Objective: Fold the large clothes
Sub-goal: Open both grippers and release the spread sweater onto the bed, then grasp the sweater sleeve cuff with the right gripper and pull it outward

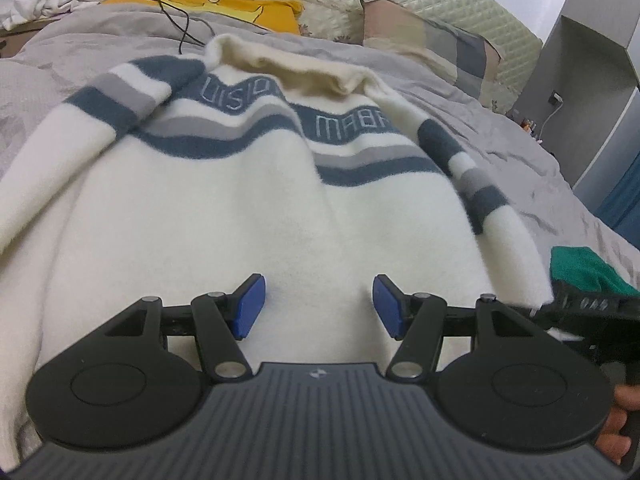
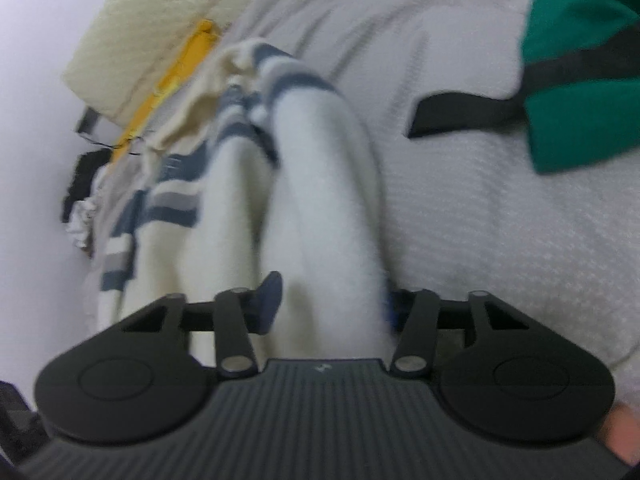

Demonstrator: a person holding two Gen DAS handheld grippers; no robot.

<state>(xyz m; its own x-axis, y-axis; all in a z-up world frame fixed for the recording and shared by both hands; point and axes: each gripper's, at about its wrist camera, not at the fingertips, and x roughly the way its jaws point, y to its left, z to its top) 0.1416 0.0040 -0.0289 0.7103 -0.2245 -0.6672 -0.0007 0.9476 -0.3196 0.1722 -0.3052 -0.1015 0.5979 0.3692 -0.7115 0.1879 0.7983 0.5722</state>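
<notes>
A cream sweater (image 1: 248,208) with blue and grey chest bands is spread front-up on a grey bed cover (image 1: 520,148), its collar toward twelve o'clock in the left wrist view. One sleeve is folded in across the chest at ten o'clock; the other sleeve (image 1: 476,184) is laid down the side at three o'clock. The left gripper (image 1: 319,307) is held over the lower body of the sweater with its blue pads (image 1: 250,306) spread apart; only flat knit is seen between them, and nothing is pinched.

In the right wrist view, which is blurred, the right gripper (image 2: 332,304) is set around the white end of that sleeve (image 2: 328,240). The sleeve fills the gap between the pads (image 2: 269,300), and the pads appear pressed against it on both sides. A green garment (image 2: 580,92) is seen at two o'clock on the bed cover (image 2: 500,220). A yellow cloth (image 1: 240,6) and a patchwork pillow (image 1: 432,36) are seen near the headboard at twelve and one o'clock.
</notes>
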